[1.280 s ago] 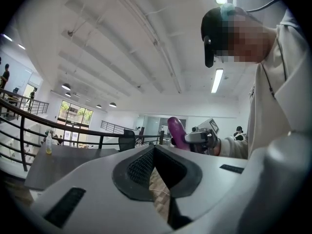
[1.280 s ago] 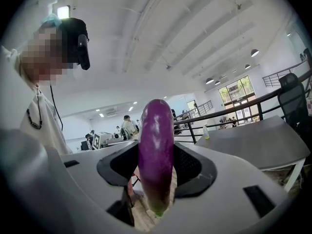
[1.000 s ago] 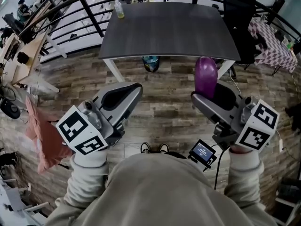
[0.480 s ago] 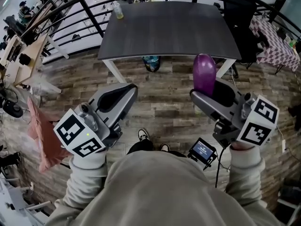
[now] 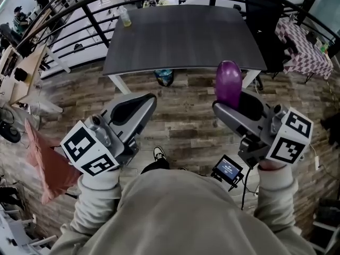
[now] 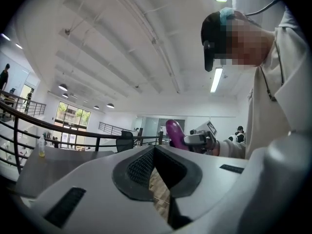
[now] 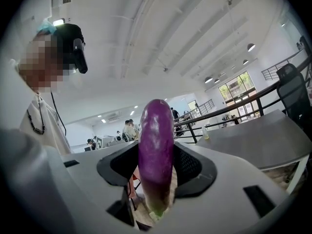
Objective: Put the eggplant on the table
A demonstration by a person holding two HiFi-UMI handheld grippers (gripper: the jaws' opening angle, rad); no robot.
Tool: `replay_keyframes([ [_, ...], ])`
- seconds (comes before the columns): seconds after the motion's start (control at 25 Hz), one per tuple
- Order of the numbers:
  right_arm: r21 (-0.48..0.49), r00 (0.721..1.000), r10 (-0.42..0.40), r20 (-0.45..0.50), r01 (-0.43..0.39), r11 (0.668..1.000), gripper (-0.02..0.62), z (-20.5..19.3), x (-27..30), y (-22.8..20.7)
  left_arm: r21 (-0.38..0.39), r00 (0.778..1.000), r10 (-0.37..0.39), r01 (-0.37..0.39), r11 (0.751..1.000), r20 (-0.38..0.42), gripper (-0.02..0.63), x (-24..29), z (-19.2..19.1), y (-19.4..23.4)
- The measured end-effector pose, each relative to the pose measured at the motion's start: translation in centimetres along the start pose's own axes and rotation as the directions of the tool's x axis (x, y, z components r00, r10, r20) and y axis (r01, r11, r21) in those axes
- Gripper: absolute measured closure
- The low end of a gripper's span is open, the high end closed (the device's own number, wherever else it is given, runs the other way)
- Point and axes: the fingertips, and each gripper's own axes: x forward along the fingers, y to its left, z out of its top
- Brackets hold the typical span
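– Eggplant (image 5: 229,84) handling, judged from the head view?
– It is held upright, right of centre, by the right gripper (image 5: 226,104). The table (image 5: 180,36) lies above it in the frame and is not yet reached. A light, firm body with glossy skin is expected, so slipping is a risk. The left gripper (image 5: 144,102) is carried at lower left. No writing can be read: only square markers and a small screen (image 5: 228,170), illegible.
– Left gripper view?
– Its jaws are seen closed together with nothing between them.
– Right gripper view?
– The lower half is pinched between the pads. A hold nearer the middle is judged steadier.
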Motion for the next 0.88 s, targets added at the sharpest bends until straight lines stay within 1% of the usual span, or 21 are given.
replay_keyframes([
  [0.24,0.001,1.000,-0.005,-0.011,0.005,1.000,0.374,0.8,2.3,-2.2,-0.012,1.000,-0.016,0.016,1.000,-0.006,0.600,1.5,0.0,3.0],
  [0.48,0.007,1.000,-0.010,-0.023,0.010,1.000,0.374,1.6,6.4,-4.4,-0.033,0.999,-0.039,0.038,0.999,-0.013,0.600,2.1,-0.4,7.1],
  [0.76,0.005,0.999,-0.032,-0.038,0.032,0.999,0.374,3.0,13.7,-6.5,-0.050,0.998,-0.059,0.058,0.997,-0.011,0.600,0.8,0.5,14.4],
  [0.88,-0.018,0.998,-0.043,-0.056,0.042,0.999,0.374,4.2,16.9,-7.0,-0.067,0.996,-0.085,0.084,0.994,-0.017,0.600,0.7,0.9,17.5],
])
